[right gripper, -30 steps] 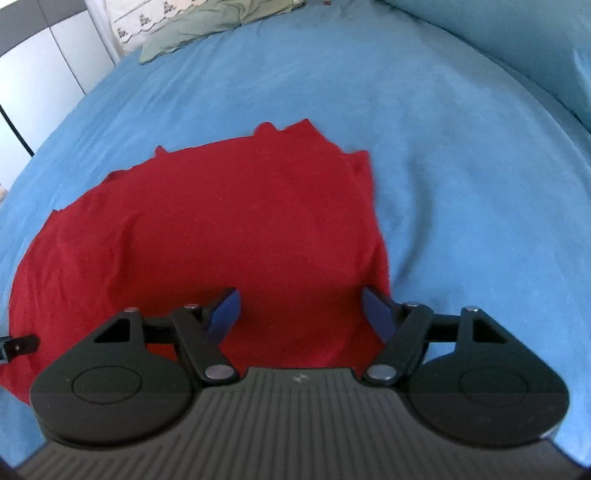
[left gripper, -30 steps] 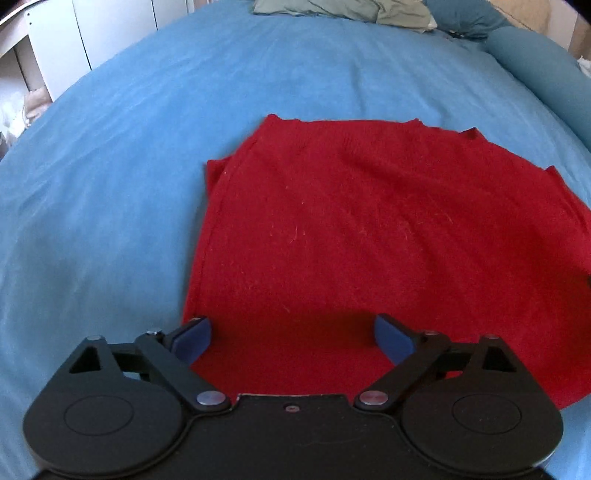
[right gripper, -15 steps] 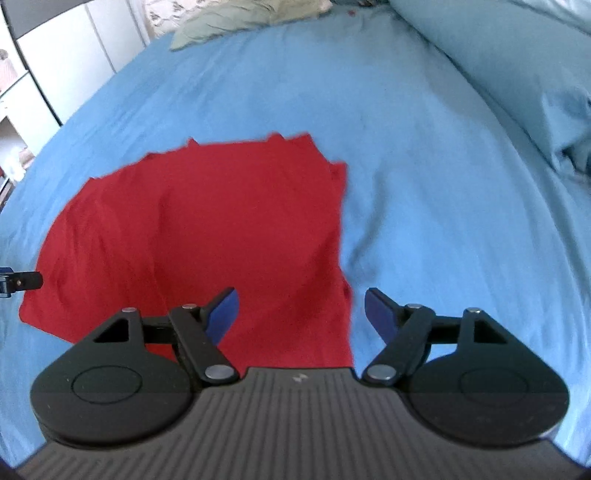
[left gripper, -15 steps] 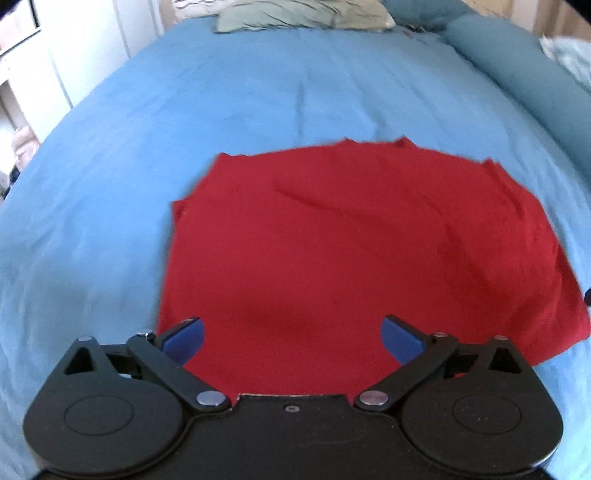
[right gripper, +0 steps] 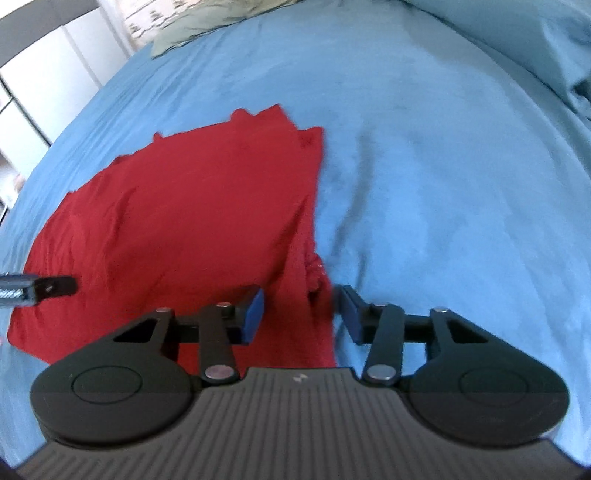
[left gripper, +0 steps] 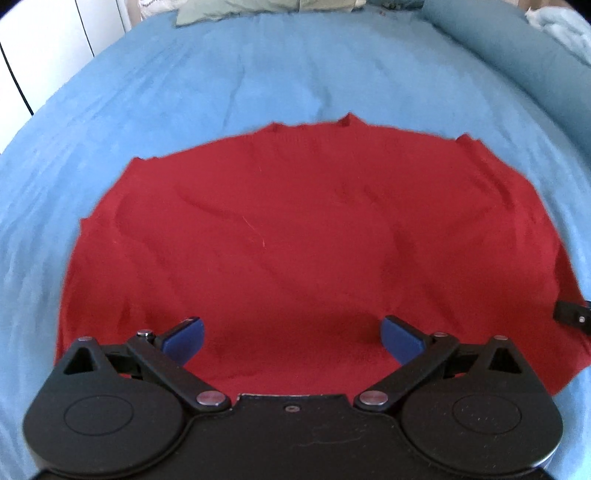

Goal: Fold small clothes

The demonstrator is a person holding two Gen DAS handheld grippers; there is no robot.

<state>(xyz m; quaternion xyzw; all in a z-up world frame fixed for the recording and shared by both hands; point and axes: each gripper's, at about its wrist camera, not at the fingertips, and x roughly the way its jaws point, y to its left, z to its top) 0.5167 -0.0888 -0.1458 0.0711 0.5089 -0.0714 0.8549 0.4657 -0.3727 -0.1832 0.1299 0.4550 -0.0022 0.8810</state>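
Observation:
A red garment (left gripper: 295,236) lies spread on the blue bed sheet (left gripper: 184,92). My left gripper (left gripper: 291,338) is open and empty, over the garment's near edge. In the right wrist view the same garment (right gripper: 177,221) lies to the left. My right gripper (right gripper: 299,310) is partly closed, its jaws either side of the garment's near right edge, where the cloth is bunched (right gripper: 314,273). It does not grip the cloth. The tip of the other gripper shows at the left edge (right gripper: 51,286).
A grey-green pillow (left gripper: 258,9) lies at the far end of the bed. A blue bolster or duvet (left gripper: 517,48) runs along the right side. White cupboards (right gripper: 55,74) stand to the left of the bed.
Both grippers have pulled back, so the garment looks farther off. My right gripper has shifted to the garment's right edge and its jaws have narrowed. The left jaws stay wide.

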